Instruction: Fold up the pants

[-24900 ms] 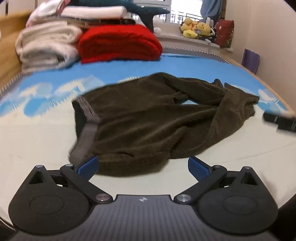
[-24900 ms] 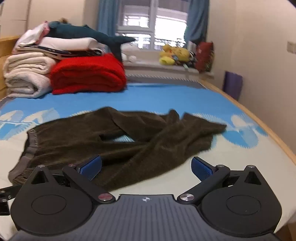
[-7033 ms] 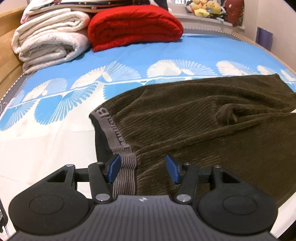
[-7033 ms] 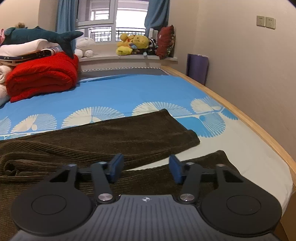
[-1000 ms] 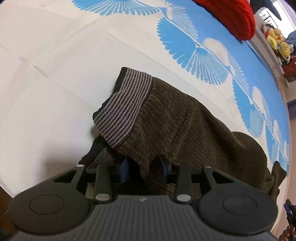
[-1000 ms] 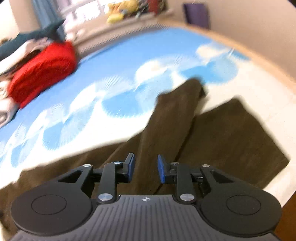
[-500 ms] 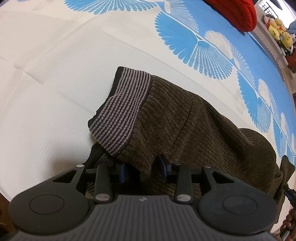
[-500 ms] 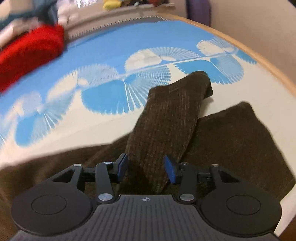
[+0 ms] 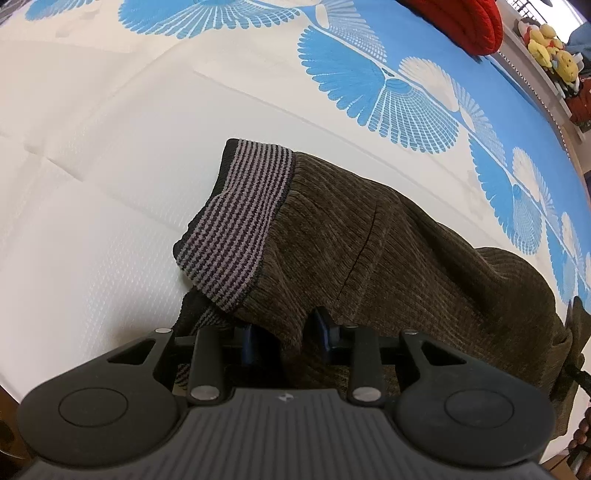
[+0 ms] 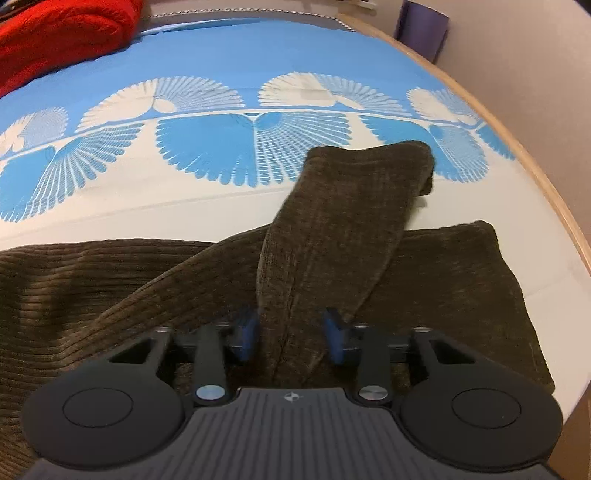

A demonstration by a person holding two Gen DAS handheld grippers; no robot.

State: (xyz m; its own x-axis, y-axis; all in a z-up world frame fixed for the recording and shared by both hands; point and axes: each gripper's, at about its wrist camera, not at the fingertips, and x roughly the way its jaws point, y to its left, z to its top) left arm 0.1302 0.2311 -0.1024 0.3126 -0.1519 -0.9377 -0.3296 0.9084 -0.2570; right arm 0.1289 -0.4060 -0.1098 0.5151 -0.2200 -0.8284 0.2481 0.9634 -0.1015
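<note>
Pants [image 9: 388, 251], one dark brown corduroy pair, lie across the bed [image 9: 92, 166], long axis running from our left tongs [image 9: 282, 338] at the striped waistband [image 9: 240, 218] to our right tongs [image 10: 291, 334] at the legs. We count two legs: the upper leg [image 10: 343, 221] rises slantwise from the right tongs, crossing the flat lower leg [image 10: 454, 280]. Both tongs are narrowing, left ones pinching waist cloth, right ones closing with the upper leg between them. We judge that leg must swing onto its mate. One red blanket [image 10: 62, 33] sits well apart.
</note>
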